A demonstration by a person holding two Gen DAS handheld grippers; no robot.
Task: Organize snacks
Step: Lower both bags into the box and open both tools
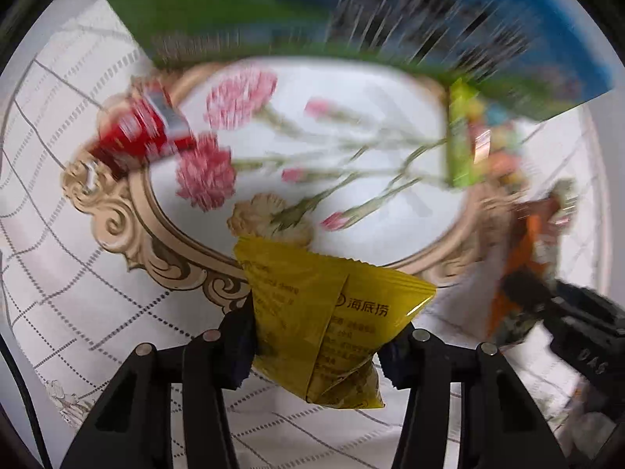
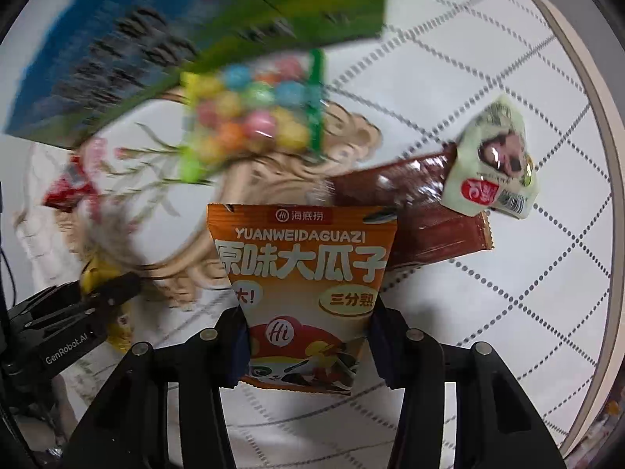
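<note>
Round table [image 2: 508, 78] in white grid-patterned cloth with floral medallion, blue-green carton [image 1: 390, 19], red packet [image 1: 140, 133], colourful candy bag [image 2: 250, 109], brown wrapper [image 2: 410, 203], pale green packet [image 2: 492, 160]

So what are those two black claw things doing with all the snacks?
A person is sorting snacks with a gripper in each hand. The left gripper is shut on a yellow packet, and the right gripper is shut on an orange sunflower seed bag. Both packets hang above the flowered tablecloth. A bag of colourful candy balls, a brown packet, a pale green packet and a red packet lie on the table.
</note>
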